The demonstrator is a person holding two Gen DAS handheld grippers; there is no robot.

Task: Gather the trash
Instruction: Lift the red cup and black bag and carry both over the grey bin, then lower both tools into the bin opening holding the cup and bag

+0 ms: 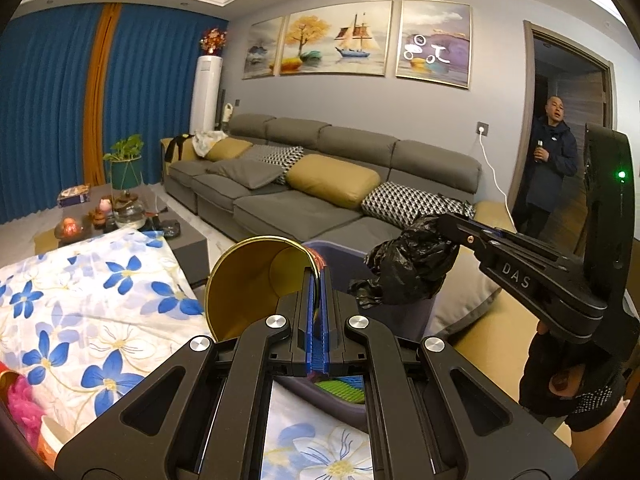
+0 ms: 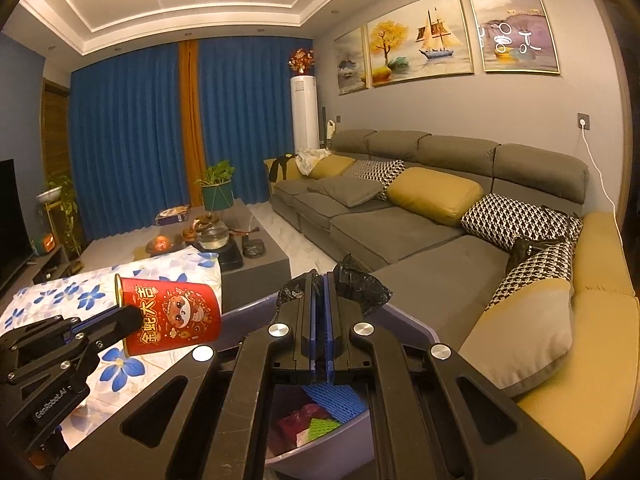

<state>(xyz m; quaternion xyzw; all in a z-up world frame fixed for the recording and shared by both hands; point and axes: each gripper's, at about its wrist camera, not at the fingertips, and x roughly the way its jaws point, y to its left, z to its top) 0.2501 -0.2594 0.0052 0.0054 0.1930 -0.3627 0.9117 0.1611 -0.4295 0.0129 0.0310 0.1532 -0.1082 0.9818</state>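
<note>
The left gripper (image 1: 319,280) pinches the rim of a red can (image 2: 170,316) lying sideways, mouth facing that gripper, beside the bin (image 2: 256,312). The right gripper (image 2: 320,292) clamps a crumpled black bag (image 1: 412,268) above the bin.

2 grippers: left gripper (image 1: 318,280), right gripper (image 2: 320,284). 1 red can (image 2: 172,316), 1 black bag (image 1: 412,268), 1 bin (image 2: 256,320). 3 paintings (image 2: 420,40), 1 sofa (image 2: 400,216).

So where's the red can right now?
The red can is clamped by its rim in the left gripper, held on its side just left of the purple bin, above the floral cloth.
</note>
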